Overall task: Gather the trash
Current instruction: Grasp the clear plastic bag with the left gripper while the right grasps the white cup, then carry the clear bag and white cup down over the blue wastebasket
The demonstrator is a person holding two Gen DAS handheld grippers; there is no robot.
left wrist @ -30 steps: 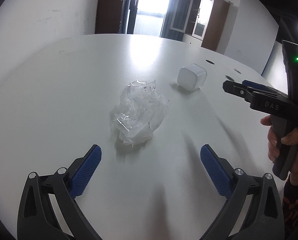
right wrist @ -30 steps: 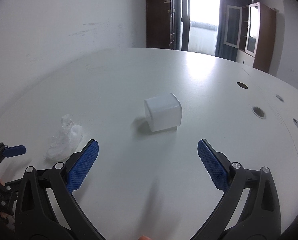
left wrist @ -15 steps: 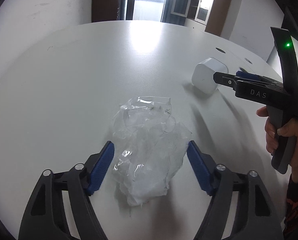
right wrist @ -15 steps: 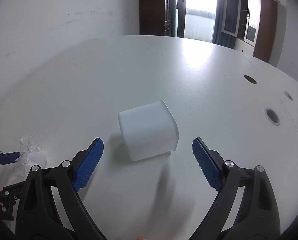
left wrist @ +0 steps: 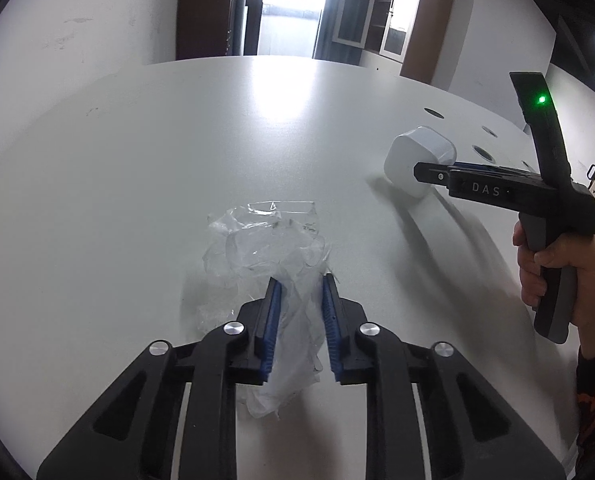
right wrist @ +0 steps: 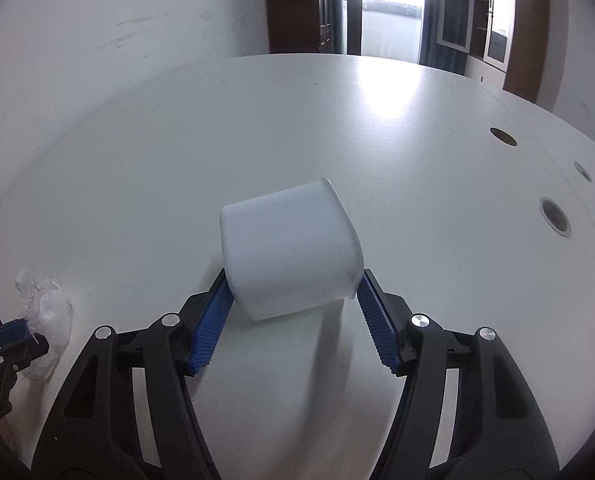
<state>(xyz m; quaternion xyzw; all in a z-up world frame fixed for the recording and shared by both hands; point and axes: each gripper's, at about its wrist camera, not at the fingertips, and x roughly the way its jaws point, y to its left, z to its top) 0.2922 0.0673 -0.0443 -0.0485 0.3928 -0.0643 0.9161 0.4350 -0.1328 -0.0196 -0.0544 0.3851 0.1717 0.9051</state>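
Left gripper: jaws just closing, blue pads pinching crumpled clear plastic wrap on the white table; right gripper: jaws just closing, pads touching both sides of the tipped white container ahead.

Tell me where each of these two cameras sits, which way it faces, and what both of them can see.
Left wrist: sits on the left gripper, looking down along its fingers at crumpled clear plastic pinched between them; the right gripper and hand show.
Right wrist: sits on the right gripper, its fingers against a white container lying on its side; the left gripper's tip shows at the edge.
Shared: white table, plastic, container, doorway. Both jaws have just been closing.
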